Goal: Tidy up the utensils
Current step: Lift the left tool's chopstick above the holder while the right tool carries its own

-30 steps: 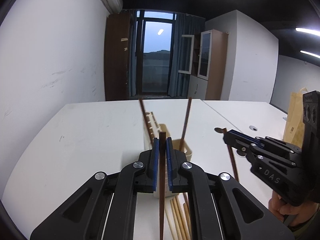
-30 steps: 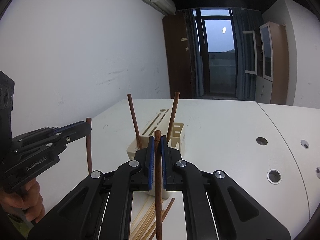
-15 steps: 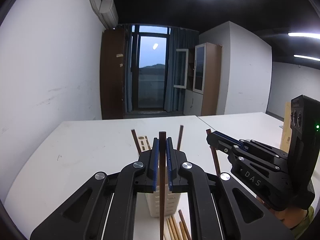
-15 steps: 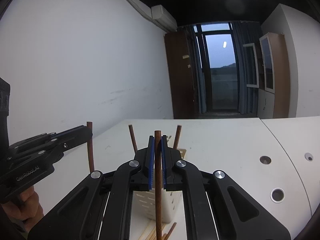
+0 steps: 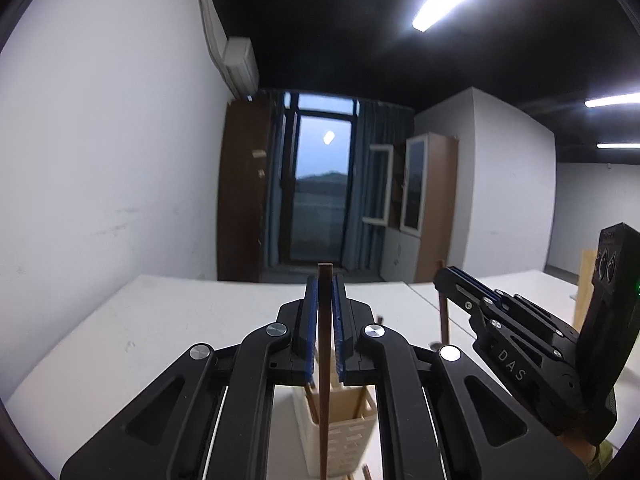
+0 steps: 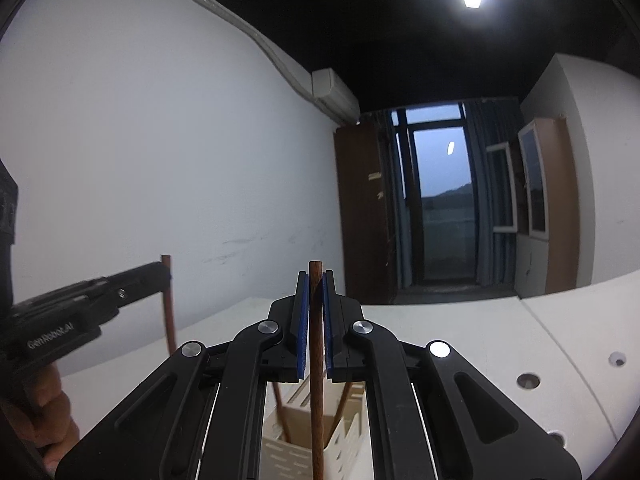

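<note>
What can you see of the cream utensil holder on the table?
The cream utensil holder is a boxy, plastic-looking caddy with rows of small slots cut through its walls and an open top split by dividers. It stands upright on the white table, low in both wrist views and largely hidden behind the fingers. Two dark brown chopsticks already lean inside it, tilted apart. Its base is out of view. The left-hand view shows the same slotted wall.

Both wrist views face level across the table (image 5: 152, 328), sharing the holder (image 6: 296, 432).
</note>
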A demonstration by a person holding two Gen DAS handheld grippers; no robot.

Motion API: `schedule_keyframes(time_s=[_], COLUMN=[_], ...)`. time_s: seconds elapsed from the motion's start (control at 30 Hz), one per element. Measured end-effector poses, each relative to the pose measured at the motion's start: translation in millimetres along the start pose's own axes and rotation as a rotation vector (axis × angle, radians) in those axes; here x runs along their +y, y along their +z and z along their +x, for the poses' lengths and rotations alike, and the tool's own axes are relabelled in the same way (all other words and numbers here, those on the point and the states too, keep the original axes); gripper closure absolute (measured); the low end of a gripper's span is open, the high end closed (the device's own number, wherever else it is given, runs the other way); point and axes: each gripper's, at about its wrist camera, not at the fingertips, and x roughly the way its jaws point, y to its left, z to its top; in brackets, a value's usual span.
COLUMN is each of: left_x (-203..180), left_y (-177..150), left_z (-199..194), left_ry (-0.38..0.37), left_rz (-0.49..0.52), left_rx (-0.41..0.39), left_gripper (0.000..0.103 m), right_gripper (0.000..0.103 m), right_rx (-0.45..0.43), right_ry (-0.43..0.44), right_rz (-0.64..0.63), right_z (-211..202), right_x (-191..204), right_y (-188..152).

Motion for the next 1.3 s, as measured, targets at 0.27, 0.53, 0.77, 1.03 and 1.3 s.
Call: schedule_keyframes(time_s=[0.27, 0.53, 0.77, 1.03, 1.3], left_x=[-7, -13, -6, -16, -17], left_y=[11, 11, 13, 8, -2], left_z=[0, 3, 4, 6, 38], left_ry=[0.040, 0.052, 0.059, 0.025, 0.049], left_rz=[0.018, 0.006, -0.056, -0.047, -0.051], left_rx=[-0.105, -0.233, -0.287, -0.369, -0.293], left_gripper=[0.096, 0.096, 0.096, 0.096, 0.096], right_gripper=[0.096, 0.096, 0.096, 0.096, 0.096], right_rx=[-0.075, -0.289, -0.350, -0.365, -0.370], right_ry=[0.024, 0.024, 0.051, 0.084, 0.087], right_rz=[0.025, 0.035, 0.065, 0.055, 0.085], right_z=[8, -7, 1, 13, 21], right_x=[-8, -12, -21, -16, -26], right_y=[1, 9, 9, 6, 3])
